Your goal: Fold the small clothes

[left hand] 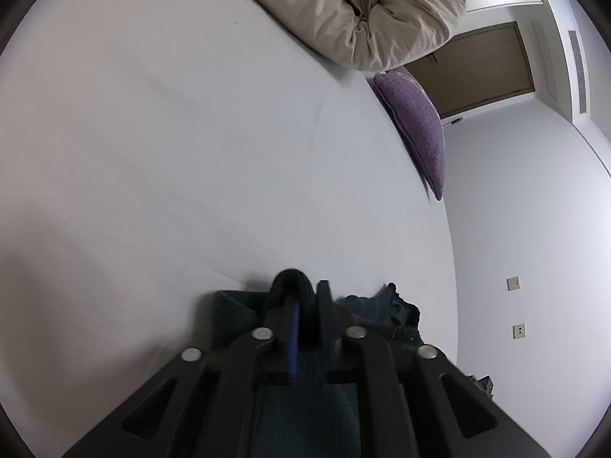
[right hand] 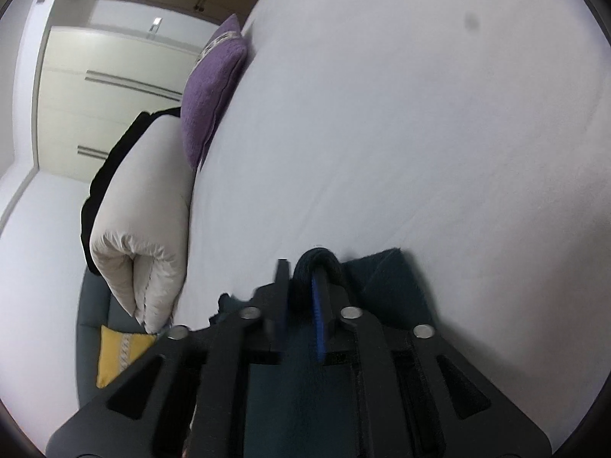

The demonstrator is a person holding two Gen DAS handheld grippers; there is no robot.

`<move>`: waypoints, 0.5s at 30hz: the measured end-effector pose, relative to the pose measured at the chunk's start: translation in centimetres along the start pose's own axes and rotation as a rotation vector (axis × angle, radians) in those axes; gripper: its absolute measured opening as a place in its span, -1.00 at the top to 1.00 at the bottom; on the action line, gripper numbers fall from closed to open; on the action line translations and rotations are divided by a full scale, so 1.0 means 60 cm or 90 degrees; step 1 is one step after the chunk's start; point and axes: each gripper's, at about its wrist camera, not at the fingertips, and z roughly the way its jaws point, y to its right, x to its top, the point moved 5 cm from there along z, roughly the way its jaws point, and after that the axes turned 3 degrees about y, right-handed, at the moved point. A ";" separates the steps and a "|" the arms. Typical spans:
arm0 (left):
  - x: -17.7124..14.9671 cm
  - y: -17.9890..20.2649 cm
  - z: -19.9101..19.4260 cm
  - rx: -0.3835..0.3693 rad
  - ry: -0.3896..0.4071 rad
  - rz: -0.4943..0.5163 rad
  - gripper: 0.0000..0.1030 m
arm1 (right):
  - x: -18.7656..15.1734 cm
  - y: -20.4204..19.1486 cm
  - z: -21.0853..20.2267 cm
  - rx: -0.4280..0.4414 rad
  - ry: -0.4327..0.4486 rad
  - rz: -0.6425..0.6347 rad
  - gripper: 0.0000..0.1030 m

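Observation:
A small dark teal garment (left hand: 376,307) hangs from both grippers over the white bed sheet (left hand: 172,152). In the left wrist view my left gripper (left hand: 303,290) is shut on a bunched fold of the garment, which bulges out past the fingertips. In the right wrist view my right gripper (right hand: 305,271) is shut on another bunched fold of the same garment (right hand: 389,278), with a flat corner spreading to the right of the fingers. Most of the garment is hidden beneath the gripper bodies.
A beige duvet (left hand: 362,11) lies at the far edge of the bed, also in the right wrist view (right hand: 149,210). A purple cushion (left hand: 416,126) stands beside it, also in the right wrist view (right hand: 214,91). A yellow cushion (right hand: 118,351) lies on a grey seat below.

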 end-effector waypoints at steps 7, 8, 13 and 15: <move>0.008 0.009 -0.053 -0.012 0.056 -0.001 -0.30 | 0.025 -0.010 -0.043 -0.009 0.074 -0.018 -0.23; 0.002 0.012 -0.062 -0.011 0.054 0.010 -0.30 | 0.025 -0.012 -0.049 -0.014 0.076 -0.025 -0.23; -0.051 0.013 -0.104 0.039 0.055 0.092 -0.30 | -0.013 -0.041 -0.075 -0.056 0.061 -0.146 -0.23; -0.078 0.000 -0.117 0.051 0.047 0.103 -0.29 | -0.038 -0.050 -0.083 -0.073 0.043 -0.196 -0.22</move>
